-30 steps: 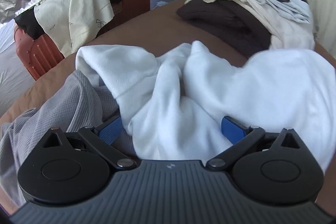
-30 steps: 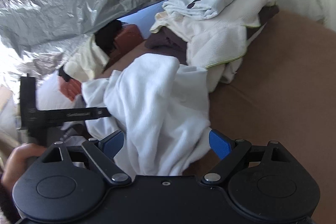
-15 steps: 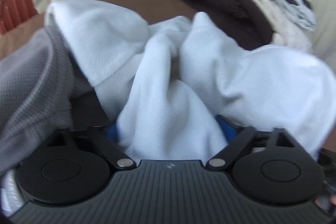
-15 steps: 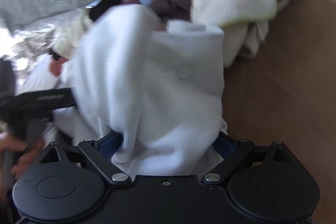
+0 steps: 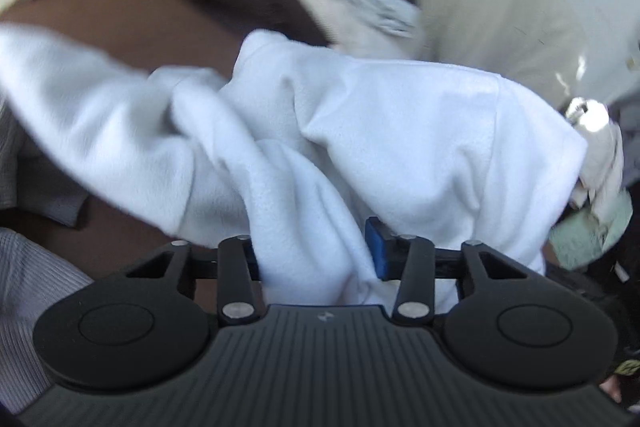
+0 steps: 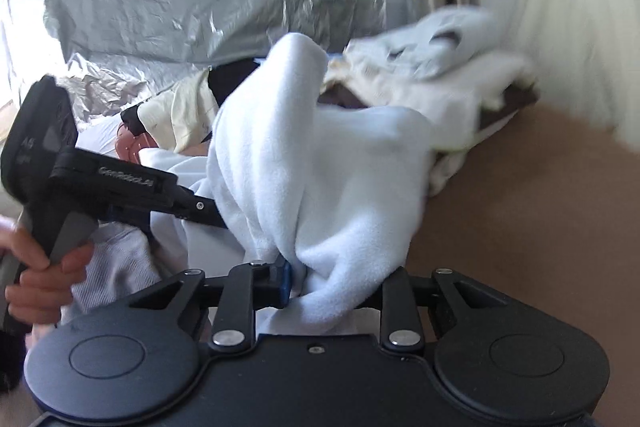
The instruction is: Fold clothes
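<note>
- Both sets of jaws stood wide a second ago, with the white fleece (image 5: 400, 131) lying loose between them; now both are closing in on it.
- Left gripper (image 5: 316, 251): a thick fold of fleece runs down between the blue pads (image 5: 376, 247), jaws drawing together around it. The cloth fills the gap, though they look short of a full squeeze.
- Right gripper (image 6: 320, 279): jaws closing too, and the left blue pad (image 6: 285, 281) is already against a twisted rope of fleece. The other pad is buried under cloth, so I can't tell how firm that pinch is.
- The views have swung as well: a moment ago the pile looked sharp, now the edges smear, so both hands are on the move.
- What that means: this looks like the pick-up, two grab points on one garment, ready to lift and spread it out. No fold made yet.
- The fleece itself: white, soft, napped, badly bunched, heaped on the brown table (image 6: 540, 187). In the right view it peaks up in a hump between the two tools.
- Behind it sits the stack of folded clothes (image 6: 452, 83), touching or just beside the fleece.
- A grey garment (image 5: 28, 291) lies at the left, partly under the fleece.
- The person's hand (image 6: 40, 263) grips the left tool's handle.
</note>
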`<state>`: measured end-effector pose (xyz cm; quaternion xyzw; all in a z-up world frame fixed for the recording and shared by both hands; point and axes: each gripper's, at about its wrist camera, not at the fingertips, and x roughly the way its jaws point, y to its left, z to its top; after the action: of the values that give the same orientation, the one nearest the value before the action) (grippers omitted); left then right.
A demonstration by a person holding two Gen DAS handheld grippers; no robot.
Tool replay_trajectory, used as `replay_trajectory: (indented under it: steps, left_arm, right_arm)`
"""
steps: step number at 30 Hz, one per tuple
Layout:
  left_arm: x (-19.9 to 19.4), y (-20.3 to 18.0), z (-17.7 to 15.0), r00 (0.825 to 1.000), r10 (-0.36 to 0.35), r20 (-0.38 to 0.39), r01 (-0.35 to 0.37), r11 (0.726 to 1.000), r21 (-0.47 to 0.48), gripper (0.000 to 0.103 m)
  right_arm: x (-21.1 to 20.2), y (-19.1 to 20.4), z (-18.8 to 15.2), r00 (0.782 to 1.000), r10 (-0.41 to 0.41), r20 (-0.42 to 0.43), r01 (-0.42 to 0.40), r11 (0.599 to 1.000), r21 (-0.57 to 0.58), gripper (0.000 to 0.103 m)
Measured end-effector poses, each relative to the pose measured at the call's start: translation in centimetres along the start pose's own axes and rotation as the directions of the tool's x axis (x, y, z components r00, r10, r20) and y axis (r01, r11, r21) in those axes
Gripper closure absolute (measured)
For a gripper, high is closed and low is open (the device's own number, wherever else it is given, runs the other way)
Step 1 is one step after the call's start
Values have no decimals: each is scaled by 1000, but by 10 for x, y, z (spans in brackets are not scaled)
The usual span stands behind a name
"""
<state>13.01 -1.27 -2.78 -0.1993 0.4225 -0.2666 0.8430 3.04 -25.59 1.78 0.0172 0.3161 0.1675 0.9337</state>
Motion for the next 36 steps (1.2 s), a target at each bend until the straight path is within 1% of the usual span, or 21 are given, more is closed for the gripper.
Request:
replay_trajectory:
  steps: [2, 5, 7, 10, 15, 18, 20, 25, 28, 31, 32, 34, 35, 36]
  left_arm:
    - [-1, -26, -7, 1000, 8, -5, -7, 998, 56, 68]
    - [-1, -58, -17, 1000, -7, -4, 7, 991, 132, 72]
    - [1, -78, -24, 1000, -17, -5, 18, 983, 180, 72]
    - [5, -104, -32, 999, -44, -12, 45, 975, 216, 72]
    - [13, -144, -43, 997, -77, 8, 71, 950, 305, 72]
    - [13, -161, -51, 996, -82, 40, 62, 930, 362, 75]
    - [14, -166, -54, 995, -78, 59, 49, 923, 383, 75]
    - [30, -156, -48, 996, -55, 76, 25, 936, 351, 78]
    - [34, -154, -44, 994, -33, 102, -4, 942, 337, 79]
    - [28, -156, -45, 985, 4, 173, -64, 937, 344, 81]
    - [21, -159, -45, 976, 18, 216, -95, 931, 353, 81]
    - [2, -167, -46, 951, 23, 308, -150, 906, 395, 81]
    - [-8, -170, -45, 942, 8, 337, -151, 903, 402, 81]
    - [-17, -170, -42, 938, -13, 345, -131, 910, 393, 81]
  right_arm:
    - [-25, -3, 1, 998, -59, 39, 59, 998, -4, 74]
    - [-53, -8, 1, 983, -159, 90, 159, 987, 7, 75]
    - [-67, -10, 0, 972, -215, 97, 215, 977, 10, 75]
    - [-86, -10, -2, 953, -290, 90, 292, 956, -15, 75]
    - [-118, -9, 0, 910, -403, 104, 411, 909, -73, 75]
    - [-133, -21, 5, 889, -444, 110, 453, 888, -77, 75]
    - [-138, -29, 7, 878, -465, 110, 474, 878, -70, 75]
    - [-136, -45, 9, 861, -496, 112, 506, 859, -78, 76]
    - [-129, -51, 8, 860, -497, 113, 505, 861, -59, 76]
    - [-123, -54, 7, 856, -501, 124, 510, 859, -49, 76]
    - [-122, -54, 9, 854, -503, 134, 512, 858, -44, 76]
    - [-129, -54, 16, 844, -508, 172, 520, 854, -28, 77]
    - [-134, -54, 21, 837, -511, 197, 525, 851, -21, 77]
    - [-140, -54, 24, 826, -515, 227, 533, 846, -17, 77]
